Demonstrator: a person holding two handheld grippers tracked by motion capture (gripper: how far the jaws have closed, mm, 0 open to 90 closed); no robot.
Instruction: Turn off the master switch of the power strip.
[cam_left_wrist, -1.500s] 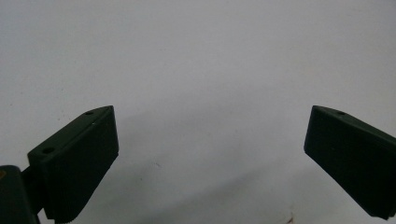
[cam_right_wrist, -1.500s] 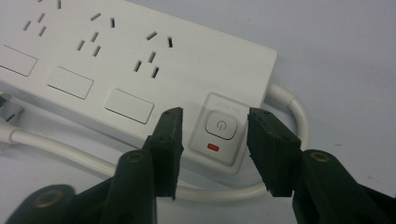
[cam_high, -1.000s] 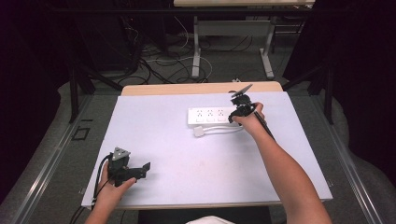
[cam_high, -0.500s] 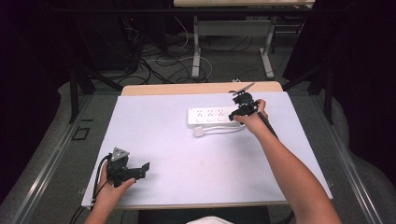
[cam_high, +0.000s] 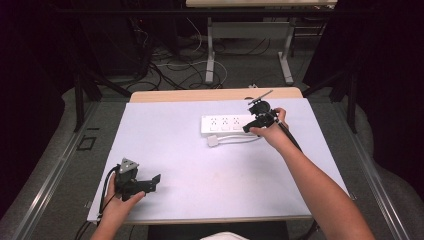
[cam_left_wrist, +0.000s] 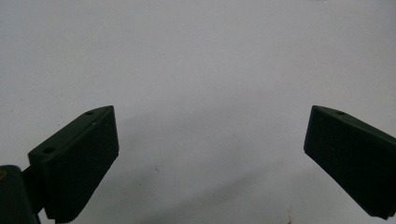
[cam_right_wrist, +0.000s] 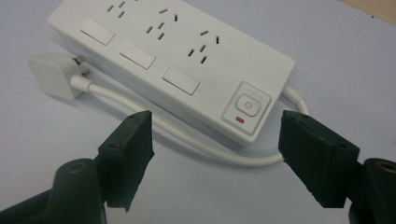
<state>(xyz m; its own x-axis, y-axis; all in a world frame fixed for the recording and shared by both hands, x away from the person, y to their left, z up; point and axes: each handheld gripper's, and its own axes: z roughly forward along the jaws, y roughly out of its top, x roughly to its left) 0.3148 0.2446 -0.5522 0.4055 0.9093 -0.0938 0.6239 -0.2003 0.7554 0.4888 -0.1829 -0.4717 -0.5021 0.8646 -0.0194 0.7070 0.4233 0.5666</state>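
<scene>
A white power strip (cam_high: 227, 123) lies flat at the far middle of the table, with three socket groups and a power button (cam_right_wrist: 246, 105) at its right end. Its white cable (cam_right_wrist: 187, 135) loops along the near side to a white plug (cam_right_wrist: 51, 74) lying loose on the table. My right gripper (cam_high: 253, 126) hovers open just in front of the strip's button end, its jaws (cam_right_wrist: 215, 126) spread wide and holding nothing. My left gripper (cam_high: 152, 182) rests low at the near left of the table, open (cam_left_wrist: 210, 126) over bare white surface.
The white tabletop (cam_high: 200, 170) has a wooden strip (cam_high: 200, 95) along its far edge. Beyond it are desk legs and cables on the floor. The plug (cam_high: 213, 141) sits just left of the cable loop, near the strip's front.
The right hand has wavered only slightly at the strip's right end. The left gripper has stayed where it was.
</scene>
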